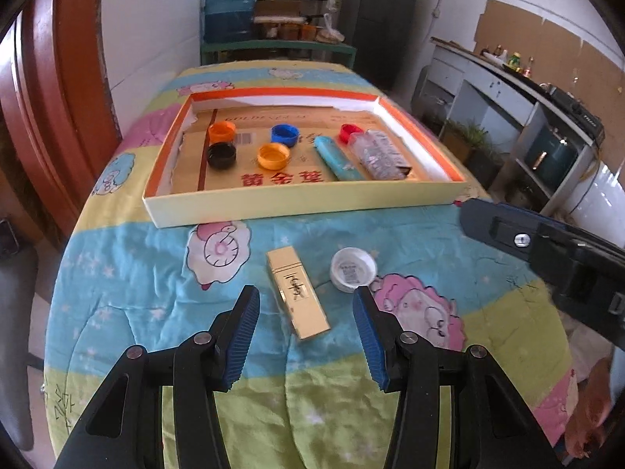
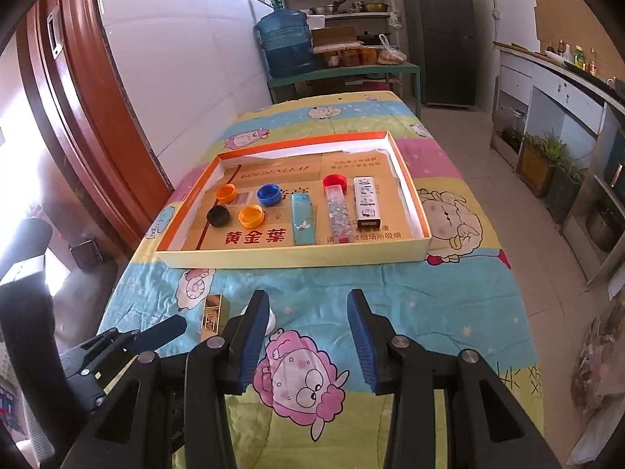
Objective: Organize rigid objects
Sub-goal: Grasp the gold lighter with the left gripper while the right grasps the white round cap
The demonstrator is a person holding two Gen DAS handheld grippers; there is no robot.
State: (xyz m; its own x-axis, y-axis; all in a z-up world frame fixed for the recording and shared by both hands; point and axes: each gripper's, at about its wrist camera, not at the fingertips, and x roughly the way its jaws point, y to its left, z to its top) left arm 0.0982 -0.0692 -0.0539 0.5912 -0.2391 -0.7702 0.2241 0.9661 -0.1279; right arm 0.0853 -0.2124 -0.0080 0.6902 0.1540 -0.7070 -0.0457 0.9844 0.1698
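Observation:
A shallow cardboard tray [image 1: 297, 205] [image 2: 297, 260] on the table holds several bottle caps, a teal lighter [image 1: 336, 158] [image 2: 302, 222], a glittery lighter [image 2: 338, 211] and a white lighter [image 2: 366, 202]. A gold lighter [image 1: 297, 292] [image 2: 213, 317] and a white cap [image 1: 353, 269] lie on the cloth in front of the tray. My left gripper [image 1: 306, 306] is open, its jaws standing either side of the gold lighter. My right gripper [image 2: 308, 312] is open and empty; its left finger hides most of the white cap [image 2: 271, 322].
The table wears a cartoon sheep cloth [image 2: 449, 305]. A red door [image 2: 78, 97] stands left. A green shelf with a water jug [image 2: 287, 41], a dark fridge [image 2: 441, 31] and a kitchen counter [image 2: 566, 90] lie beyond.

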